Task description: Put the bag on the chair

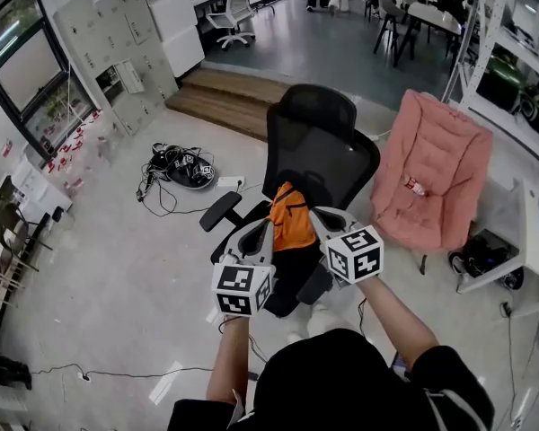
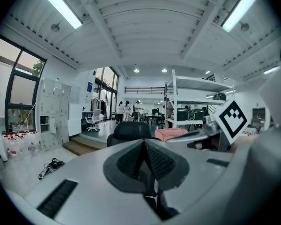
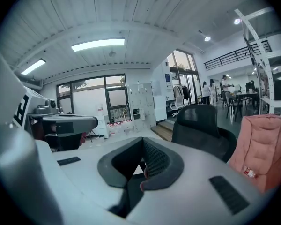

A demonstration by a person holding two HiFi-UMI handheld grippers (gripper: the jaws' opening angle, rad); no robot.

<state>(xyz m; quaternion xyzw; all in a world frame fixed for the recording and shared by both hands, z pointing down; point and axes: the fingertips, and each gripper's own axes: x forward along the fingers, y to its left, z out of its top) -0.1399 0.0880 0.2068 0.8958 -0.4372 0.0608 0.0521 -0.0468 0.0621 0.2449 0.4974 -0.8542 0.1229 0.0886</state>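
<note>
orange bag stood on the seat of the black chair at frame centre; we saw the left gripper clenched empty beside it, the right gripper pinching its edge.

A cable tangle lies near wooden steps.

Office chair sitting dead centre, everything else spreading out around it

The office chair is standing right in front of the person. The bag is resting in it against the lower backrest, with the left gripper at its left edge and the right gripper at its right. A padded folding chair is sitting just right of it. A tangle of cables is lying on the floor off to the left, and a wooden step is running behind. Lockers are lining the wall back left, and tables are standing far back right.
</note>
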